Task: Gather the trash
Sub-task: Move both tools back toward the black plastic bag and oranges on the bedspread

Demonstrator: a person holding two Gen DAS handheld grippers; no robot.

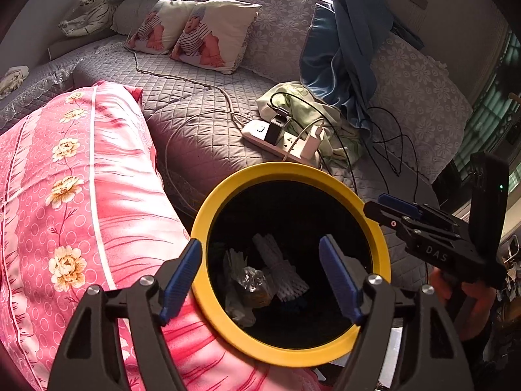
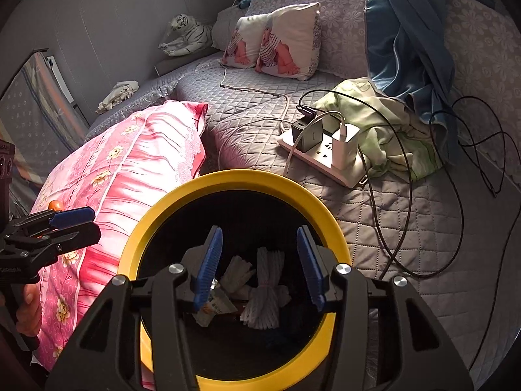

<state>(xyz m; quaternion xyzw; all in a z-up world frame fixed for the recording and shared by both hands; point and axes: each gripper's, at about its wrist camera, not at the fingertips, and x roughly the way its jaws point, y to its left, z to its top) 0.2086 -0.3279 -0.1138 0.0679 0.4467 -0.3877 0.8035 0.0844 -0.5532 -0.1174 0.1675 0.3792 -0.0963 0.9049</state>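
Observation:
A round bin with a yellow rim (image 1: 208, 215) (image 2: 156, 202) and a dark inside stands against the bed, right below both grippers. In it lie white foam net sleeves (image 1: 280, 267) (image 2: 263, 296), a crumpled clear wrapper (image 1: 250, 282) and a paper packet (image 2: 216, 306). My left gripper (image 1: 260, 280) hangs over the bin's mouth, open, its blue pads wide apart with nothing between them. My right gripper (image 2: 259, 265) is also over the mouth, open and empty. Each gripper shows side-on in the other's view: the right gripper (image 1: 377, 207) and the left gripper (image 2: 84, 224).
A pink floral pillow (image 1: 81, 179) (image 2: 130, 163) lies left of the bin. On the grey quilted bed are a white power strip (image 1: 280, 143) (image 2: 325, 156) with chargers, trailing cables (image 2: 407, 228), green cloth (image 2: 384, 130), a blue curtain (image 1: 345, 49) and printed cushions (image 1: 208, 36).

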